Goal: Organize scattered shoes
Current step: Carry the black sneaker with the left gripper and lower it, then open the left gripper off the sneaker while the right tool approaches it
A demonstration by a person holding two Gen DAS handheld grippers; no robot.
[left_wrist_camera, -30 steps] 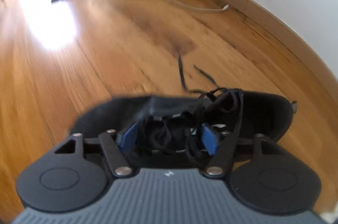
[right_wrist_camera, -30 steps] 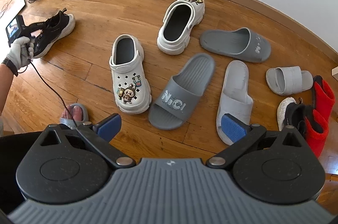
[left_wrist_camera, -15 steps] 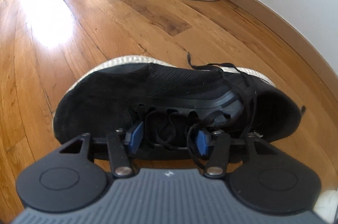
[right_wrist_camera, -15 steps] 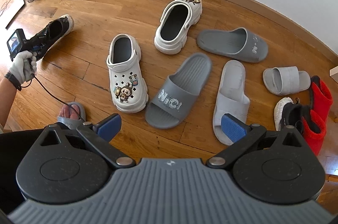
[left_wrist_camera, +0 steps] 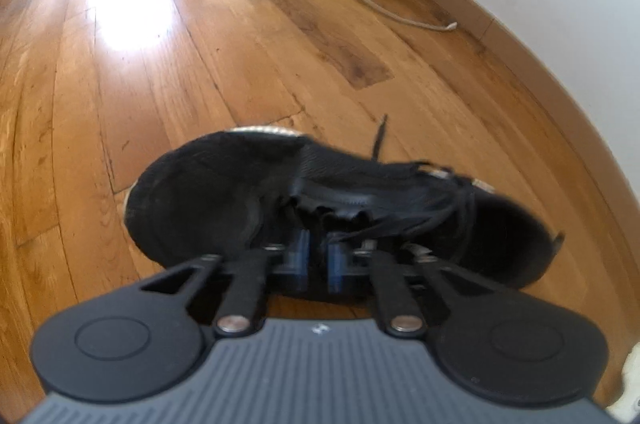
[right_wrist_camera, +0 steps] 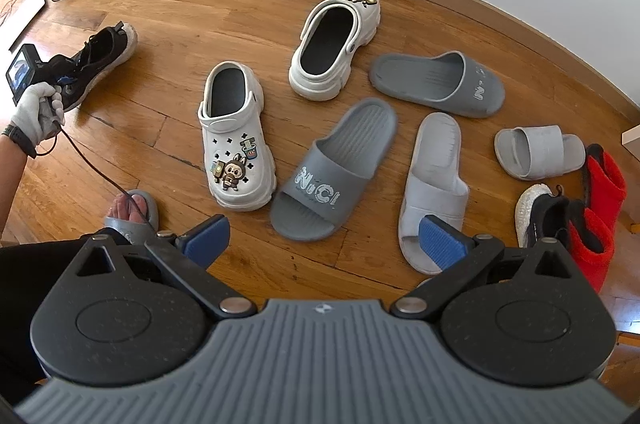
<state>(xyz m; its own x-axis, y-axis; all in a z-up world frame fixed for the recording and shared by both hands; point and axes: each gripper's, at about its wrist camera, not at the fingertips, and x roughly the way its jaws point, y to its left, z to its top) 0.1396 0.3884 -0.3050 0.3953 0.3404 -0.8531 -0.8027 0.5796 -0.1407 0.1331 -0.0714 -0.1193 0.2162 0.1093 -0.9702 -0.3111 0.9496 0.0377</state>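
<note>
Left wrist view shows the left tool (left_wrist_camera: pixel 317 261) with its blue pads pressed close together, pinching the tongue and laces of a black sneaker (left_wrist_camera: pixel 320 191) that lies on the wooden floor (left_wrist_camera: pixel 200 63) near the wall. Right wrist view shows the right tool (right_wrist_camera: pixel 324 244) spread wide, hovering above the scattered shoes: two white clogs (right_wrist_camera: pixel 236 139), two dark grey slides (right_wrist_camera: pixel 336 167), two pale grey slides (right_wrist_camera: pixel 434 183), a second black sneaker (right_wrist_camera: pixel 540 220) and red slippers (right_wrist_camera: pixel 600 207) touching it.
</note>
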